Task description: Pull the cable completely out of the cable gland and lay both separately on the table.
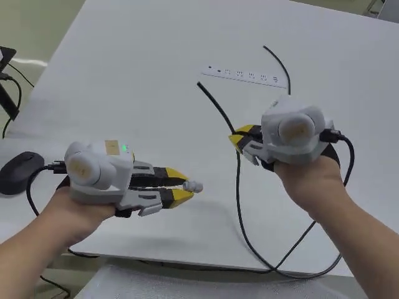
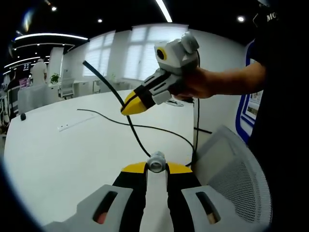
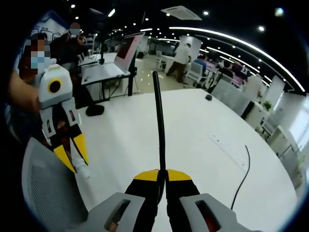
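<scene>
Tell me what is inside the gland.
No cable enters the gland, pinched by the left gripper; the cable hangs apart from the right gripper. The gland's bore is too small to see.

Left: cable gland (image 1: 194, 186); right: cable (image 1: 215, 106), apart.

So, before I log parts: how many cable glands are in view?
1: a grey cable gland clamped in the left gripper. None visible on the black cable that the right gripper holds.
</scene>
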Demonstrator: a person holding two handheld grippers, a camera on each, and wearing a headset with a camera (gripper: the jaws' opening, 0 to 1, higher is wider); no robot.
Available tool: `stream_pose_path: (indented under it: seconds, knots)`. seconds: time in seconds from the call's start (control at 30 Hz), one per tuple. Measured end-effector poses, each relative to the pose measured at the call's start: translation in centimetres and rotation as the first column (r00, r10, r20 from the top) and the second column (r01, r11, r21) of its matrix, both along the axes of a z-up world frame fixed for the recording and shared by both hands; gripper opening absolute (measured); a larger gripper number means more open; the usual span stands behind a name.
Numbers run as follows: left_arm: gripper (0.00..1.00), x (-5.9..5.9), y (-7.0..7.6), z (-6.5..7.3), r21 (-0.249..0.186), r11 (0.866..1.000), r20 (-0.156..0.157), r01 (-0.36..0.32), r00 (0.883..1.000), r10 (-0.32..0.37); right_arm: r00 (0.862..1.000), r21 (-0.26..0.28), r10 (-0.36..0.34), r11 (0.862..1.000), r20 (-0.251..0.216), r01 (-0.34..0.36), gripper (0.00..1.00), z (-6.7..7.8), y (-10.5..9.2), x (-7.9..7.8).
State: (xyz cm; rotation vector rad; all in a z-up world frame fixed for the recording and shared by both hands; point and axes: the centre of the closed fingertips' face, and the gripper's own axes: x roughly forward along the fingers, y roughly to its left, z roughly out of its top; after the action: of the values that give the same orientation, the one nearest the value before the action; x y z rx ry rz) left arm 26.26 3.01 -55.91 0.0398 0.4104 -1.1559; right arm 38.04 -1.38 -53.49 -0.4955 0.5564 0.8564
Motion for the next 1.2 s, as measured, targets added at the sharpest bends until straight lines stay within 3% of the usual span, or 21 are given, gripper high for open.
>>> stream_pose_path:
  seconds: [0.23, 0.43, 0.63, 0.77, 0.93, 1.0, 1.1, 1.2]
  knots:
    - [0.15, 0.3, 1.6, -1.8, 0.001, 0.999, -0.021, -0.054, 0.998, 0.054, 0.998, -0.036, 0.054, 0.998, -0.016, -0.055, 0.00, -0.8, 3.0, 1.5]
    - [0.15, 0.5, 3.4, -4.1, 0.008, 0.995, -0.038, -0.096, 0.995, 0.096, 0.989, -0.085, 0.143, 0.986, -0.027, -0.145, 0.00, -2.0, 6.6, 2.2]
    - [0.15, 0.9, 4.9, -6.1, 0.013, 0.990, -0.054, -0.139, 0.989, 0.139, 0.978, -0.125, 0.197, 0.971, -0.064, -0.204, 0.00, -4.5, 9.4, 2.8]
    - [0.15, 1.1, 5.9, -7.4, 0.012, 0.985, -0.065, -0.171, 0.983, 0.172, 0.965, -0.154, 0.242, 0.955, -0.096, -0.255, 0.00, -6.4, 11.3, 2.9]
    - [0.15, 0.9, 6.4, -8.7, 0.020, 0.983, -0.094, -0.182, 0.979, 0.183, 0.943, -0.195, 0.311, 0.924, -0.117, -0.329, 0.00, -9.5, 13.4, 3.1]
    - [0.15, 0.9, 6.5, -8.9, 0.020, 0.983, -0.089, -0.184, 0.979, 0.185, 0.935, -0.189, 0.331, 0.918, -0.125, -0.350, 0.00, -9.8, 14.1, 2.9]
    - [0.15, 1.2, 6.7, -9.7, 0.026, 0.982, -0.096, -0.186, 0.977, 0.188, 0.916, -0.235, 0.368, 0.887, -0.158, -0.397, 0.00, -11.1, 14.8, 2.2]
    - [0.15, 1.5, 7.0, -10.1, 0.019, 0.980, -0.104, -0.199, 0.974, 0.200, 0.904, -0.235, 0.381, 0.877, -0.195, -0.420, 0.00, -12.0, 15.4, 1.6]
